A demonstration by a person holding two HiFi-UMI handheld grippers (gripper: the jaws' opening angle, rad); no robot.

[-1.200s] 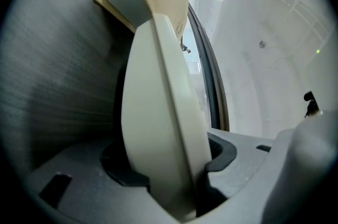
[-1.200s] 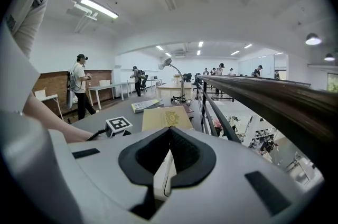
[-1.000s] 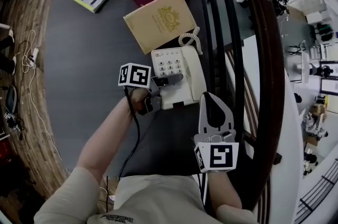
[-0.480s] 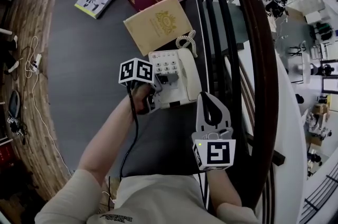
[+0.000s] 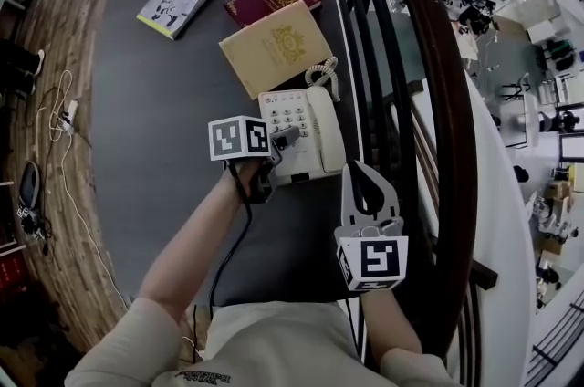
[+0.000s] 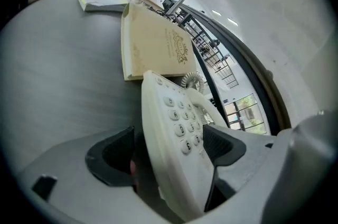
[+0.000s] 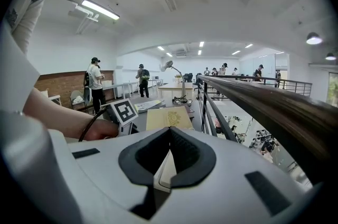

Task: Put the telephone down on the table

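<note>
The left gripper (image 6: 169, 138) has just been opening its jaws, which stand wide with the telephone (image 5: 306, 134) between them. The grey table (image 5: 155, 102) bears the telephone at its right edge, just near of a tan book (image 5: 274, 47). The right gripper (image 5: 359, 171) hovers nearer, jaws together, empty.

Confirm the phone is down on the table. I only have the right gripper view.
Observer: Head view shows the telephone lying flat on the dark table.
Operator: Released yet?
Observer: The left tongs have just been opening; the telephone sits between them, with a gap showing at one pad.
Operator: Anything off the hook?
Observer: No, the handset lies on its cradle, on the railing side.
</note>
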